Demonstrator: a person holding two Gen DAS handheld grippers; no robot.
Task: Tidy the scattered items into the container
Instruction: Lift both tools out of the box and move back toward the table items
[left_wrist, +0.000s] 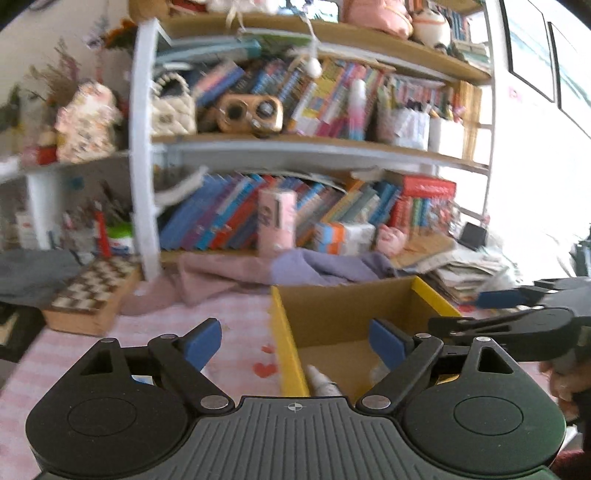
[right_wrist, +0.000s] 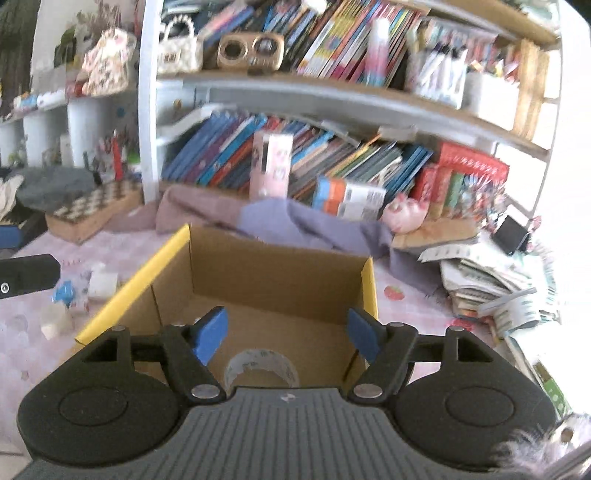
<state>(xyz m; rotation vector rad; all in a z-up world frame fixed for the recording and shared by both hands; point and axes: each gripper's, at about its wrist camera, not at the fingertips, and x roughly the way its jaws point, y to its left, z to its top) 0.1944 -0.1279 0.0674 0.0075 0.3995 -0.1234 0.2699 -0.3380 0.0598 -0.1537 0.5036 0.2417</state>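
Currently both tongs stand spread with nothing between their blue pads. The left tongs (left_wrist: 295, 341) hover over the near left wall of the cardboard box (left_wrist: 284, 332), which has yellow edges and sits on the worktop (left_wrist: 221, 317) under a pink checked cloth. A small white bottle (left_wrist: 325, 382) lies on the box floor against that wall. The right tongs (right_wrist: 288, 332) are poised above the open box (right_wrist: 258, 273); a roll of clear tape (right_wrist: 262, 365) rests on the floor inside it, near the front. Left of the box, small scattered items lie on the cloth: a white block (right_wrist: 102, 282), a blue piece (right_wrist: 64, 290) and a pale cube (right_wrist: 55, 321).
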